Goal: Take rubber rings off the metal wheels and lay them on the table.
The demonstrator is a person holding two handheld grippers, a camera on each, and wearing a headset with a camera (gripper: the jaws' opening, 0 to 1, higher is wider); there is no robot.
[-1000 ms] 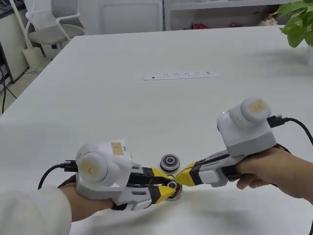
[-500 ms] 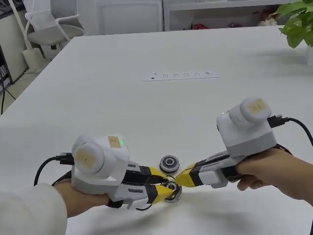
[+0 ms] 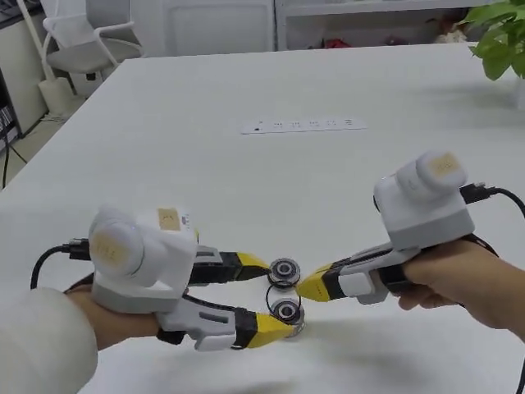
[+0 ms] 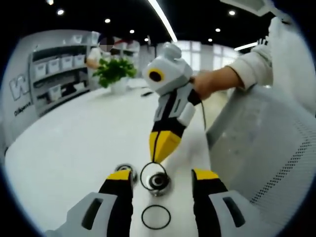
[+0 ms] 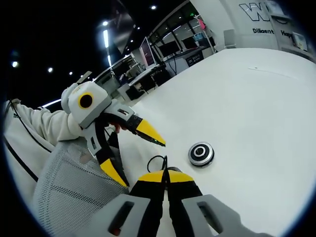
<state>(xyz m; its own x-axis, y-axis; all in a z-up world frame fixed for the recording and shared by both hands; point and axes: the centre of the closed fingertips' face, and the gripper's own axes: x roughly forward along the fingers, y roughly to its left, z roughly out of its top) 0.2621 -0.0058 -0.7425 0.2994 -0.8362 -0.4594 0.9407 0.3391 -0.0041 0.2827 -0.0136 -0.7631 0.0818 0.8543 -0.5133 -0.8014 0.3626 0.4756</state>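
Your right gripper is pinching a thin black rubber ring between jaws that are closed tip to tip. The loop is hanging over the nearer metal wheel, which is lying flat on the table with its axle pointing straight up. Whether the far side of the loop is clear of the rim is too fine to tell. Your left gripper is standing wide open and gripping nothing, with one jaw on each side of that wheel. A second wheel is sitting just beyond it, also flat, and one freed ring is lying flat on the table between your left jaws. The ring is looking light, soft and stretchy, so it is likely to snap back or slip from a shallow pinch (take it well inside the pads, at the outer edge of the rim). The wheel is looking hard, smooth and fairly heavy, so it is likely to slide unless you are bracing it across its sides. A relaxed ring has no long axis, but this one is being drawn slightly toward your right tips, and that is the line to pull along.
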